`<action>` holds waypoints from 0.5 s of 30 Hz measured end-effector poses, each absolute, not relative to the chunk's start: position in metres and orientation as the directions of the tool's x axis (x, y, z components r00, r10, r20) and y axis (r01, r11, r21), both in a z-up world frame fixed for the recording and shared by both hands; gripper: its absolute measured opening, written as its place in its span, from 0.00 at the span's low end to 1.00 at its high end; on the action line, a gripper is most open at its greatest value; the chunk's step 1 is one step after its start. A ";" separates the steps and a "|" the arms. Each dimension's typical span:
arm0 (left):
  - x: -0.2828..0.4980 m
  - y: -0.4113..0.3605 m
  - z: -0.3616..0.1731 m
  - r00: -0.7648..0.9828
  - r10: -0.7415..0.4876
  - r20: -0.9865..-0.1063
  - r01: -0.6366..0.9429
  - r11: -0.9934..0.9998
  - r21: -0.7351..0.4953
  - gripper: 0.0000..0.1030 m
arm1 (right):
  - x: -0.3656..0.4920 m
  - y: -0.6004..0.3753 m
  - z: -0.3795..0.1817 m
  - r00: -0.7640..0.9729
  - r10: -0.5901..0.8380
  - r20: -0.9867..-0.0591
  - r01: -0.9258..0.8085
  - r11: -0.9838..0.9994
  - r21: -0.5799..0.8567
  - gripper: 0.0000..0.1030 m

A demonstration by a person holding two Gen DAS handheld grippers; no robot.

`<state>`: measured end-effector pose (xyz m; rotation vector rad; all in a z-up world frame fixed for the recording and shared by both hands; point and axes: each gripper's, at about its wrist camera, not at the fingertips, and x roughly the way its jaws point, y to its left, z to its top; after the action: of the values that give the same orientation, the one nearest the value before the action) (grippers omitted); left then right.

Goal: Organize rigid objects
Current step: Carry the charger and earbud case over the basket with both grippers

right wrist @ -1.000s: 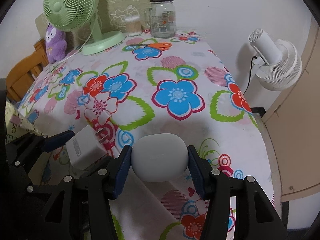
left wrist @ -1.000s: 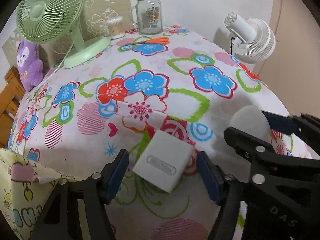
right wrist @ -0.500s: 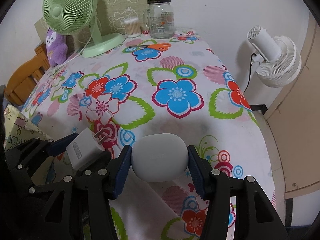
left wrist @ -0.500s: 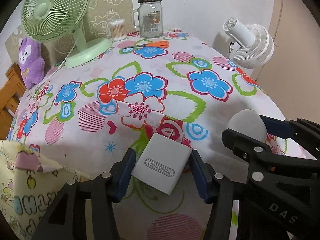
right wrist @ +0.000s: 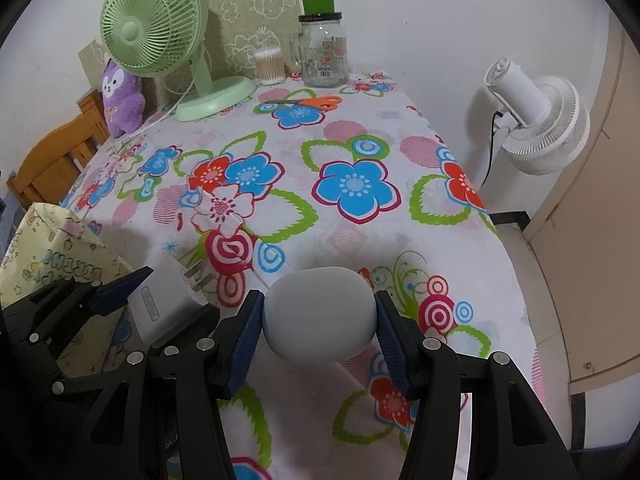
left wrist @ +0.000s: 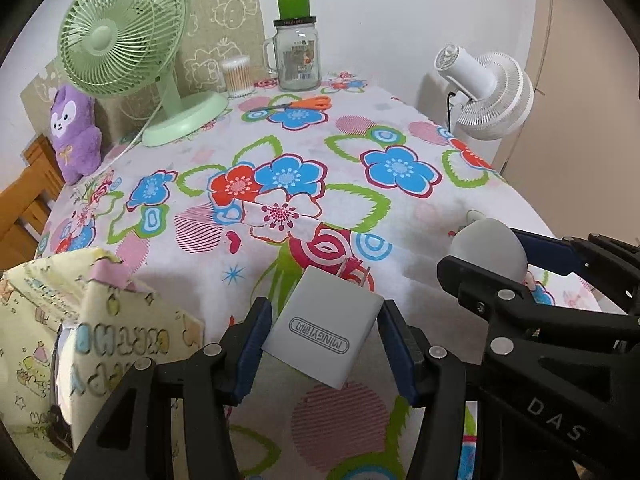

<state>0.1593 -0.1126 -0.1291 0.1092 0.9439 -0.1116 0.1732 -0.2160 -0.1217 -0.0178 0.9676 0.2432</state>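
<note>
A white plug charger (left wrist: 324, 332) with printed lettering hangs just above the flowered tablecloth (left wrist: 400, 216), prongs pointing away, with my left gripper (left wrist: 324, 346) shut on its two sides. My right gripper (right wrist: 320, 342) is shut on a rounded pale grey earbud case (right wrist: 320, 314), also held over the near part of the table. The two grippers are side by side: the case (left wrist: 488, 248) shows at the right of the left wrist view, and the charger (right wrist: 160, 304) at the left of the right wrist view.
A yellow patterned box (left wrist: 80, 320) stands at the near left. At the back are a green fan (left wrist: 120, 32), a purple plush (left wrist: 76, 132), a cotton swab tub (left wrist: 238, 76), a glass jar (left wrist: 298, 60) and orange scissors (left wrist: 308, 102). A white fan (right wrist: 536, 120) stands beyond the right edge.
The left jaws, wide apart around the charger a second ago, have closed onto it. Both grippers have since risen a little and drawn back with their objects.
</note>
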 end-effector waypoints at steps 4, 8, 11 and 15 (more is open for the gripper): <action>0.151 -0.111 -0.122 0.588 -0.052 -0.807 0.145 0.989 0.042 0.55 | 0.163 -0.215 -0.114 0.556 0.197 -0.807 -0.216 0.972 0.088 0.56; 0.143 -0.109 -0.116 0.594 -0.052 -0.803 0.145 0.989 0.043 0.55 | 0.153 -0.213 -0.107 0.569 0.199 -0.798 -0.220 0.972 0.086 0.56; 0.136 -0.108 -0.112 0.598 -0.052 -0.800 0.144 0.989 0.043 0.55 | 0.146 -0.210 -0.102 0.578 0.198 -0.791 -0.223 0.972 0.080 0.56; 0.127 -0.105 -0.105 0.607 -0.053 -0.793 0.145 0.988 0.045 0.55 | 0.137 -0.207 -0.094 0.590 0.200 -0.783 -0.227 0.971 0.076 0.56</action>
<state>0.1269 -0.1045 -0.1048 0.1079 0.9120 -0.1146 0.1368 -0.2072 -0.0943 -0.0327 0.9069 0.2484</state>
